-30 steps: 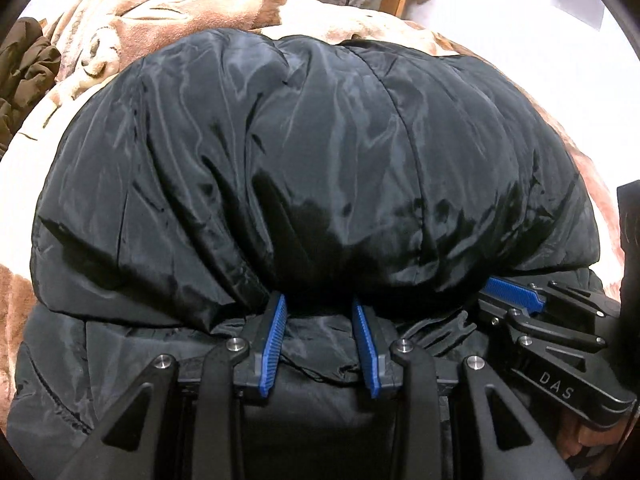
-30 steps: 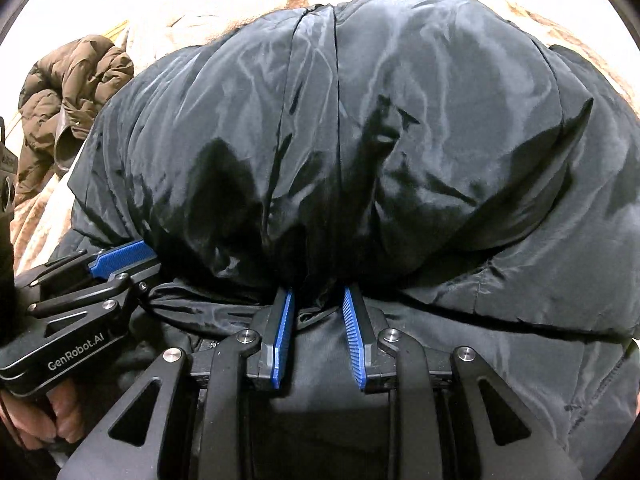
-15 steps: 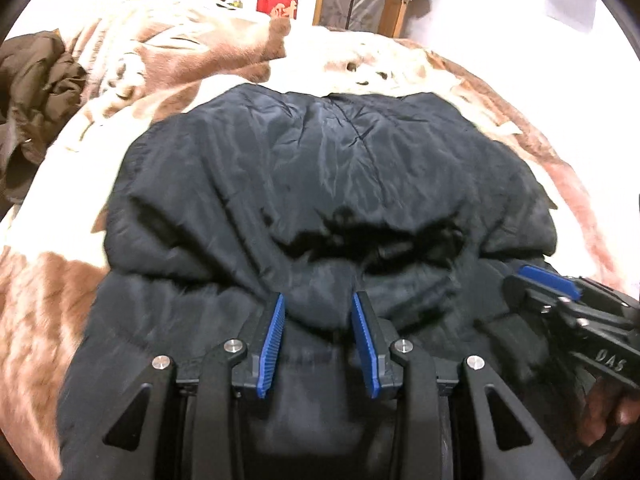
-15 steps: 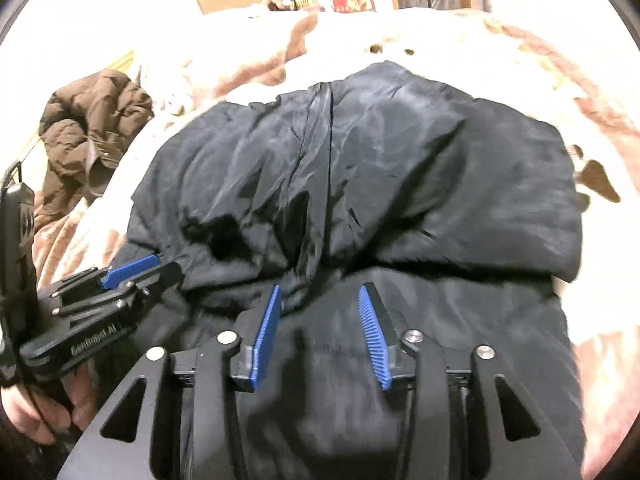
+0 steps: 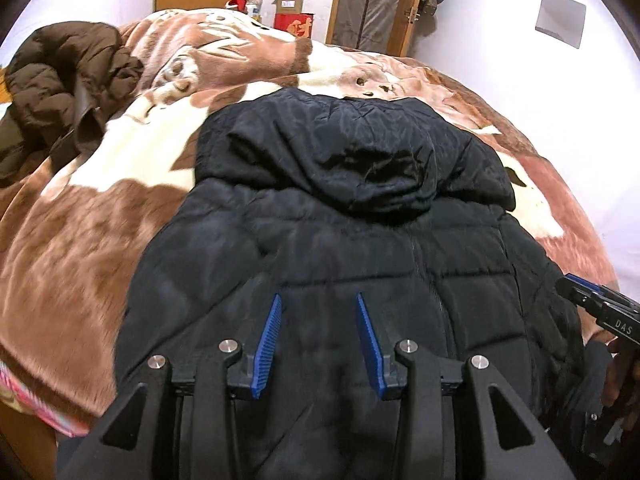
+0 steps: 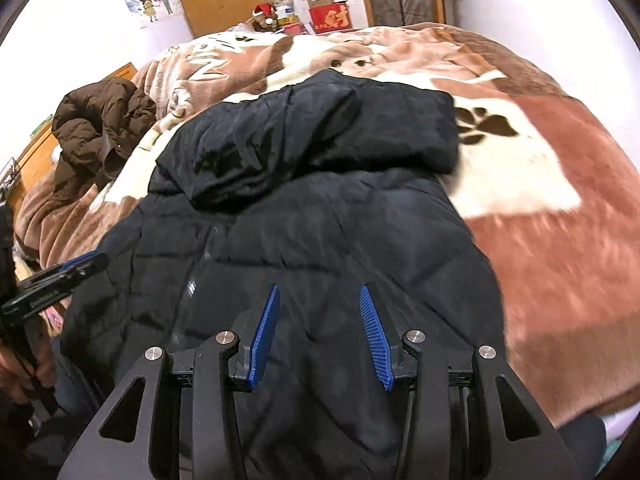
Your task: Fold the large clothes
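A black puffer jacket (image 5: pixel 360 248) (image 6: pixel 320 224) lies flat on the bed, its hood (image 5: pixel 360 168) (image 6: pixel 312 132) folded down over its upper part. My left gripper (image 5: pixel 318 296) hovers over the near half of the jacket. Its jaws are opening, and only the fabric below shows between the blue pads. My right gripper (image 6: pixel 319 287) hangs open above the same jacket, and its pads touch nothing. Each gripper shows at the edge of the other's view: the right gripper (image 5: pixel 592 300), the left gripper (image 6: pixel 60 276), each held by a hand.
A crumpled brown jacket (image 5: pixel 60 80) (image 6: pixel 100 128) sits at the bed's far left. The brown and cream blanket (image 5: pixel 80 220) (image 6: pixel 560 220) covers the bed. A red box (image 5: pixel 294 24) (image 6: pixel 330 16), cartons and wooden doors stand behind the bed.
Both grippers let go of the black fabric they pinched and drew back and up. The bulging fold has dropped flat onto the jacket, and more of the bed shows.
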Motion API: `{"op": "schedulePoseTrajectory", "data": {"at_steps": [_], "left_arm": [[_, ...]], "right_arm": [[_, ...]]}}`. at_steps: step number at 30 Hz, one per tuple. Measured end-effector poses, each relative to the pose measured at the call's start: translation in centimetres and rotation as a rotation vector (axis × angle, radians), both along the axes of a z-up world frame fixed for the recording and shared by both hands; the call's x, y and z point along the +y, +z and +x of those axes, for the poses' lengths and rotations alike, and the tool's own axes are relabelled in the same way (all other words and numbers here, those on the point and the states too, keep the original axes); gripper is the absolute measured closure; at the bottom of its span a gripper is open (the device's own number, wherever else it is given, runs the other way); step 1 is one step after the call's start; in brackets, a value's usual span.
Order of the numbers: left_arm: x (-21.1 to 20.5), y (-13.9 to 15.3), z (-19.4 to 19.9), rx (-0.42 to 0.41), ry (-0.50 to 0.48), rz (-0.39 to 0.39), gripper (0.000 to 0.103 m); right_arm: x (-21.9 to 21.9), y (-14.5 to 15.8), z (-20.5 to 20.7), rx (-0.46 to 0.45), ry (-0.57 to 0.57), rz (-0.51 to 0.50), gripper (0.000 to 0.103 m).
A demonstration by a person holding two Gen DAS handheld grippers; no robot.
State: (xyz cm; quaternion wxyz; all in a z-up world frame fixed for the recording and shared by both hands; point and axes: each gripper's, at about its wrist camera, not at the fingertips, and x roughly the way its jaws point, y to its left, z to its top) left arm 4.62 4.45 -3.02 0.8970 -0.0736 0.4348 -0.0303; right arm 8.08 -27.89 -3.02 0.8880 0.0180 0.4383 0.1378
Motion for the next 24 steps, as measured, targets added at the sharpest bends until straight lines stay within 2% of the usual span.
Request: {"op": "schedulePoseTrajectory", "data": {"at_steps": [9,11,14,19,24], "left_arm": [[3.5,-0.1,-3.4,0.004,0.084,0.021,0.056],[4.3,-0.3,-3.6,0.007,0.108,0.030,0.053],[6.3,-0.8,-3.7,0.008,0.149,0.039,0.047],[9.4,-2.5,-3.4,0.051,0.206,0.026,0.043],[10.6,-4.9,-3.1,0.105,0.216,-0.041,0.042]], "right_arm": [[-4.9,-1.2,-2.3,0.036,-0.120,0.014,0.056],[-5.9,-1.3,-2.2,0.047,-0.147,0.024,0.052],[-7.2,-1.6,-2.0,0.053,-0.180,0.021,0.051],[-8.7,-3.0,-1.6,0.106,-0.215,0.042,0.051],[-8.8,-4.9,-1.0,0.184,-0.200,0.074,0.051]]}}
